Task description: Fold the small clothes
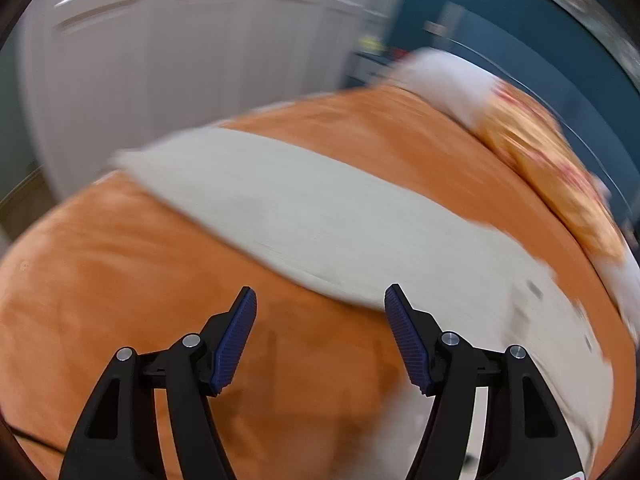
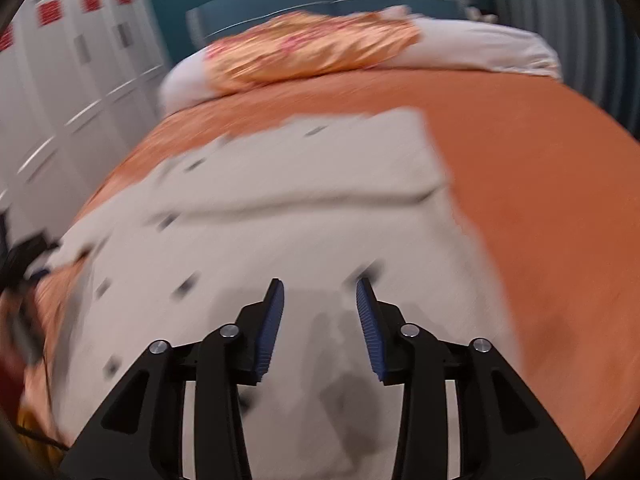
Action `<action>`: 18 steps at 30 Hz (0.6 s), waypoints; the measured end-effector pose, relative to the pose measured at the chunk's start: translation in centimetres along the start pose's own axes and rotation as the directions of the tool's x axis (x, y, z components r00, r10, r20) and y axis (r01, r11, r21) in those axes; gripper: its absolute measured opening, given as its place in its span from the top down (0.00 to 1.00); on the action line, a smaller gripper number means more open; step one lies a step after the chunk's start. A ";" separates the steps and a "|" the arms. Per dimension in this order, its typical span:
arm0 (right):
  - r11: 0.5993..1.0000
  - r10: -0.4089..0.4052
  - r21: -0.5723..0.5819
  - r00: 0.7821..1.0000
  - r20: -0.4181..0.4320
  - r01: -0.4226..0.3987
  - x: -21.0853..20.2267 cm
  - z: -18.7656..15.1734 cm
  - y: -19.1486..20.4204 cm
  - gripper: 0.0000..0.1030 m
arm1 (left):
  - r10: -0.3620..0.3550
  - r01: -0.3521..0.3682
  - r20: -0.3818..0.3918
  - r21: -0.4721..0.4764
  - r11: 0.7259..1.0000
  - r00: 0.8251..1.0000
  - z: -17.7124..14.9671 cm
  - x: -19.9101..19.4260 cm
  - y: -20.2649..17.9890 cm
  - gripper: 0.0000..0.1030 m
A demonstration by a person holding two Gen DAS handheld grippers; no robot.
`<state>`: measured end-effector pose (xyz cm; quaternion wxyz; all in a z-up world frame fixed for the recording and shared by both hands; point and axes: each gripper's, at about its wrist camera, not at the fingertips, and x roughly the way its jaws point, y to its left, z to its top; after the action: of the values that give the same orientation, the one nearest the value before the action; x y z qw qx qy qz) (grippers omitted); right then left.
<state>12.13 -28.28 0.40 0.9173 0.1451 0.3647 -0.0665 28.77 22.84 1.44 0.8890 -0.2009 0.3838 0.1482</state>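
Your left gripper (image 1: 320, 300) stands wide apart with nothing between its blue pads (image 1: 236, 336); it hangs over bare orange bedspread (image 1: 120, 272), just short of the near edge of the cloth (image 1: 320, 216). Your right gripper (image 2: 320, 292) is parted more narrowly and is also empty, poised above the cloth (image 2: 280, 240) itself, with its shadow falling on the fabric below.

The cloth is a pale piece with small dark marks, lying flat on the bedspread in the middle of the bed. In the right view a crease or layered edge runs across it, with a squared-off section beyond, so at least one fold looks to be in place. Both views are blurred, so you cannot count the layers.

Judging by that, you seem to be between folds: one done, the piece still large, and probably another fold or two left before it is compact.

Farther off, a patterned pillow (image 2: 312, 48) lies at the head of the bed, with white wardrobes (image 1: 160, 60) to the side.
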 end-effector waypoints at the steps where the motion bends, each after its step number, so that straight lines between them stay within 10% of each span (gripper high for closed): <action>1: 1.000 0.021 -0.015 1.000 -0.013 -0.021 -0.4 -1.3 1.1 0.63 | 0.023 -0.024 -0.008 -0.043 0.999 1.000 1.0 0.5 2.1 0.37; 7: 0.994 0.052 -0.095 0.993 -0.111 -0.062 -0.6 -7.1 6.2 0.58 | 0.073 -0.090 -0.063 -0.317 0.944 0.995 6.3 4.9 13.0 0.37; 13: 0.995 0.008 -0.096 0.994 -0.112 -0.019 -0.7 -8.1 7.3 0.53 | 0.026 -0.034 -0.025 -0.451 0.892 0.999 8.7 6.7 15.3 0.41; 15: 0.995 0.003 -0.094 0.993 -0.114 -0.014 -0.4 -7.8 7.1 0.52 | 0.033 -0.040 -0.022 -0.456 0.889 0.999 9.1 7.2 15.4 0.54; 17: 0.996 -0.003 -0.093 0.994 -0.111 -0.007 -0.3 -7.8 7.2 0.51 | 0.003 -0.020 -0.038 -0.433 0.901 0.999 9.4 7.5 14.6 0.95; 18: 0.996 -0.004 -0.092 0.994 -0.109 -0.006 -0.1 -7.8 7.3 0.50 | 0.004 -0.019 -0.037 -0.413 0.910 0.999 9.4 7.2 13.7 0.95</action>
<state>8.67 -18.89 -3.30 0.9017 0.1062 0.4171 -0.0412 33.64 40.05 -1.33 0.8186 -0.3847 0.3605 0.2279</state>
